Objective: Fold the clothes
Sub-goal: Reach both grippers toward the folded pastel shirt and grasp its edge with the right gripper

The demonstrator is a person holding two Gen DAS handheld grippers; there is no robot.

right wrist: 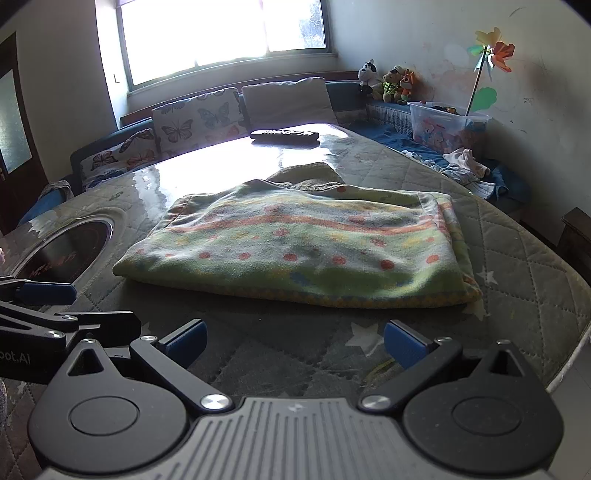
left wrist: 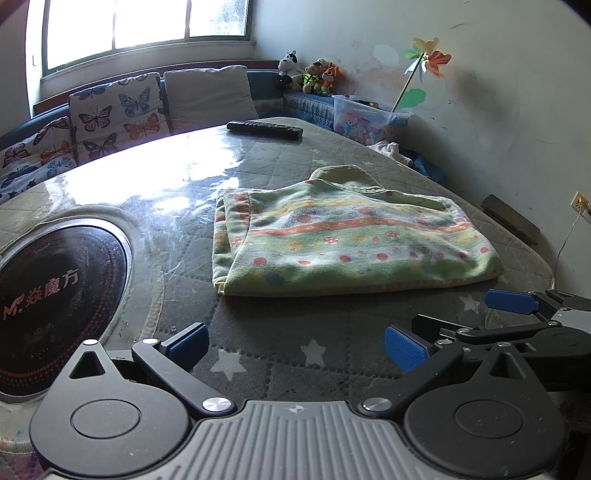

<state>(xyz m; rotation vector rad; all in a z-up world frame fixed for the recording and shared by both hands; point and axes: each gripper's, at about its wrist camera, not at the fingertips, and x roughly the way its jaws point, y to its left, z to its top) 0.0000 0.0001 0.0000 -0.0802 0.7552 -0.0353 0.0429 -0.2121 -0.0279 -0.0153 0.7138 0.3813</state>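
A folded garment (left wrist: pixel 347 240), green fleece with orange stripes and red dots, is lying flat on the counter (left wrist: pixel 258 354), which is wearing a quilted grey cover with white stars under a glossy clear sheet. A collar is showing at the garment's far edge, and a sleeve is lying tucked along its left side in the left wrist view. The left gripper (left wrist: pixel 295 345) is hovering just short of the garment's near edge, its blue pads standing wide apart and nothing sitting between them. The right gripper (right wrist: pixel 295 341) is hanging beside it, likewise spread wide and holding nothing, with the near hem of the garment just beyond its fingertips; each gripper is showing at the edge of the other's view. A round black cooktop (left wrist: pixel 55 302) is sitting sunk into the counter to the left of the garment, apart from it. A black remote control (left wrist: pixel 264 129) is resting at the counter's far end. Beyond it, butterfly cushions (left wrist: pixel 118 110) are leaning under a bright window (left wrist: pixel 147 26), and small plush toys (left wrist: pixel 310 75) are sitting near a clear plastic bin (left wrist: pixel 369 118) holding a pinwheel (left wrist: pixel 424 59).
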